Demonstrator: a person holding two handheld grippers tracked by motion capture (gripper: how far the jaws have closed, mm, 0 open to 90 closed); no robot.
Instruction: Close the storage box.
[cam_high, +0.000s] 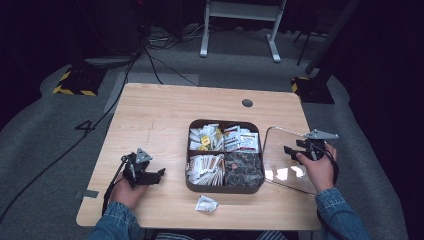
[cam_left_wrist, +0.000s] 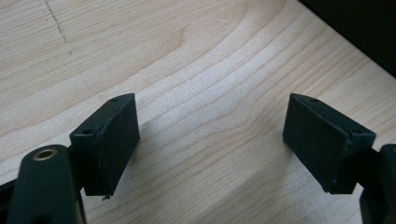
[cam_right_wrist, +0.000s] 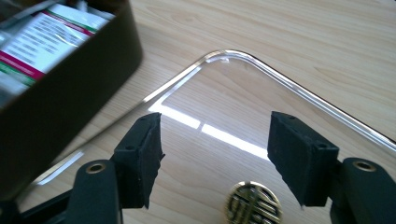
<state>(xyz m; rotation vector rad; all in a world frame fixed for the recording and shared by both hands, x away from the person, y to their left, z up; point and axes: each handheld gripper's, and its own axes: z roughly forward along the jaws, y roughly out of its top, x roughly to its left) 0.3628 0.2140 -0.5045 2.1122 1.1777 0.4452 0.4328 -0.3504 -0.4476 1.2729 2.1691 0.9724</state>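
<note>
Right gripper (cam_right_wrist: 215, 158) above clear lid (cam_right_wrist: 280, 93), fingers (cam_right_wrist: 140, 154) spread, nothing between them. Lid flat on surface (cam_high: 155, 115), just right of brown compartment box (cam_high: 225, 187), near edge probably touching the box wall. Brass knob (cam_right_wrist: 253, 203) at lid centre, directly below the fingers.

Handling: rigid, light, smooth, likely acrylic or glass; slippery across its face, prone to scratching or chipping. Preferred hold: the knob, pinched from both sides; alternative: one rim edge, lifted level.

Left gripper (cam_left_wrist: 212, 140) idle over bare surface, fingers released, holding nothing.

Hard to make out: knob cut off at frame bottom; lid outline faint from above; box sachets blurred; loose sachet (cam_high: 206, 204) near front edge.
</note>
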